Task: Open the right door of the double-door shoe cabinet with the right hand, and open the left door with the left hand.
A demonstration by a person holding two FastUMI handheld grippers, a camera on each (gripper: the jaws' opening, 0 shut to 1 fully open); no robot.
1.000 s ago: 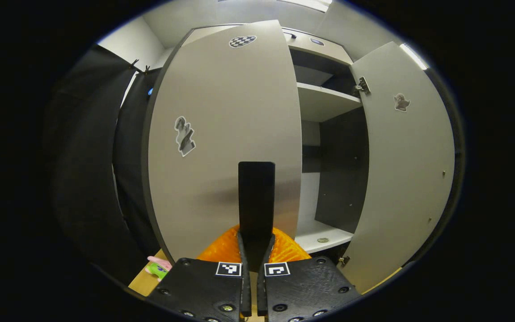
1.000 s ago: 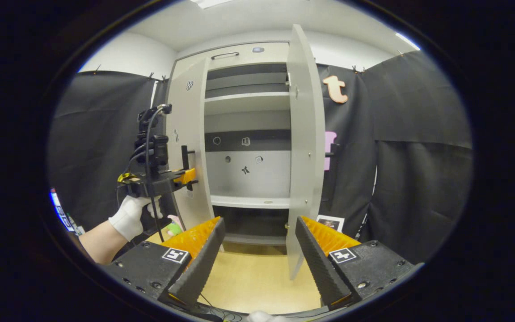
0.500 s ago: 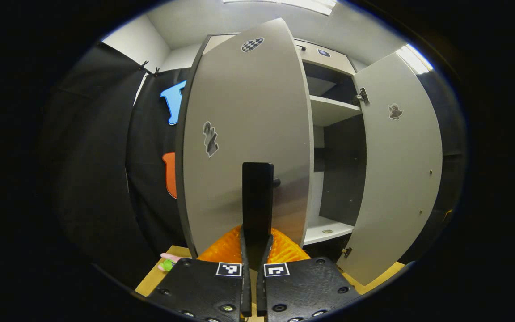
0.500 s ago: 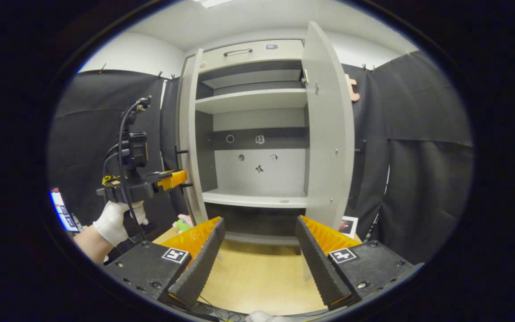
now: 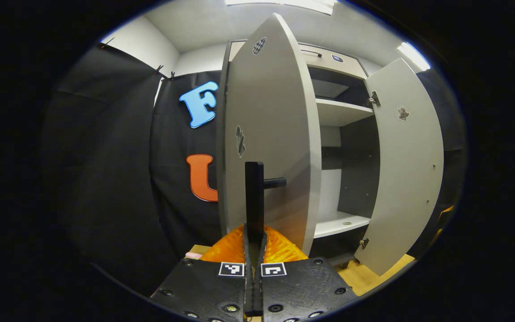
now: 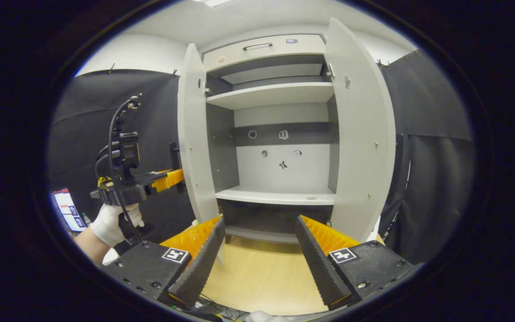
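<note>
Grey shoe cabinet (image 6: 280,147) stands with both doors swung wide. The left gripper (image 5: 254,232) is clenched on the black handle (image 5: 254,197) of the left door (image 5: 271,147). The right gripper (image 6: 259,250) hangs released, fingers apart, facing the shelves near the right door (image 6: 360,134).

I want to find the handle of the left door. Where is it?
In the left gripper view the black handle stands upright in the middle, on the left door, with the left gripper shut on its lower end.
</note>
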